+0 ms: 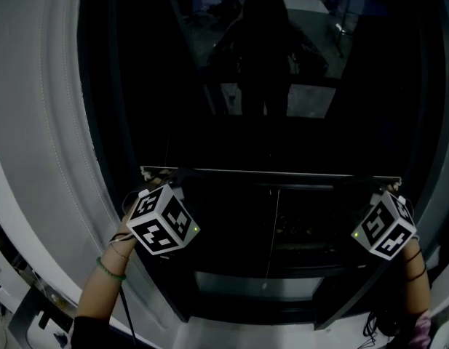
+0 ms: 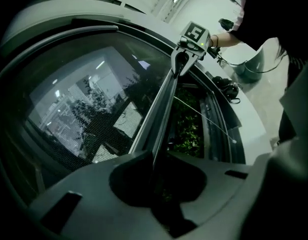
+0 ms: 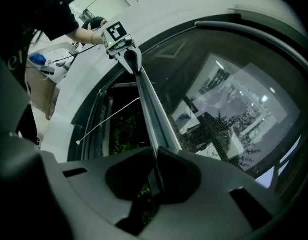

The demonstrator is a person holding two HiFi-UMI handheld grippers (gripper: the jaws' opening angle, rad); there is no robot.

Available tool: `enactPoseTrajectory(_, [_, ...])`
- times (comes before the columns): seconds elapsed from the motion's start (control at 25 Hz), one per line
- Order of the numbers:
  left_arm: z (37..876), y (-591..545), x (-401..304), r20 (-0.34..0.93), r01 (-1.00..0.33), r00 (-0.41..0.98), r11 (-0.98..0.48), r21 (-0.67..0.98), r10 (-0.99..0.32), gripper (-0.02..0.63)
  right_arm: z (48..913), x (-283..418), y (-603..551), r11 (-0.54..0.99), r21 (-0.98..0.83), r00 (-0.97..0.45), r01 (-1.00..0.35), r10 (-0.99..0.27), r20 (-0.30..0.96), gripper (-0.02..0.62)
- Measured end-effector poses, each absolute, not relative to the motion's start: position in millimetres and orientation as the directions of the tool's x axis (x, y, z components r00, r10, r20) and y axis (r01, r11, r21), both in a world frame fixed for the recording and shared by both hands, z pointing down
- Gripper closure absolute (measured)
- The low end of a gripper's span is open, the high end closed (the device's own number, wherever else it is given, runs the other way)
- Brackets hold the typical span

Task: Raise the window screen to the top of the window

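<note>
The window screen's thin bottom bar (image 1: 271, 173) lies level across the dark window, about halfway up. My left gripper (image 1: 153, 182) is shut on the bar's left end, its marker cube just below. At the right end, my right gripper (image 1: 390, 189) is also shut on the bar. In the left gripper view the bar (image 2: 161, 109) runs from my closed jaws (image 2: 154, 160) to the other gripper (image 2: 186, 51). The right gripper view mirrors this: the bar (image 3: 149, 109) is pinched at my jaws (image 3: 154, 165). Screen mesh (image 2: 94, 129) (image 3: 218, 131) hangs above the bar.
A pale curved window frame (image 1: 49, 158) borders the left side. Below the bar are the open lower pane and the sill (image 1: 260, 286). A thin white pull cord (image 2: 206, 118) (image 3: 106, 118) hangs from the bar. Green foliage (image 2: 188, 129) shows outside.
</note>
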State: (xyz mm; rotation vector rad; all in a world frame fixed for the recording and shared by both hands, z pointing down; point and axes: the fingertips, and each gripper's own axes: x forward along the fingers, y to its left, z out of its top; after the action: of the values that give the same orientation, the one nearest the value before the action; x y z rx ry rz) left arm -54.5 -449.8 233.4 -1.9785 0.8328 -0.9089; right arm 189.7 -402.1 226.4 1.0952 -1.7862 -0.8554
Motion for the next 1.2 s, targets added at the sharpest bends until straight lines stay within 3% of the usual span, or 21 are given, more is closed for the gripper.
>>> enactPoseTrajectory(1.2, [-45.3,-450.4,-59.2,0.029,-0.243,0.440,-0.150,-0.958,-0.898,0.566,-45.8,183.7,-402.5,0.071,0.955,-0.204,-0.289,-0.979,0.012,0.561])
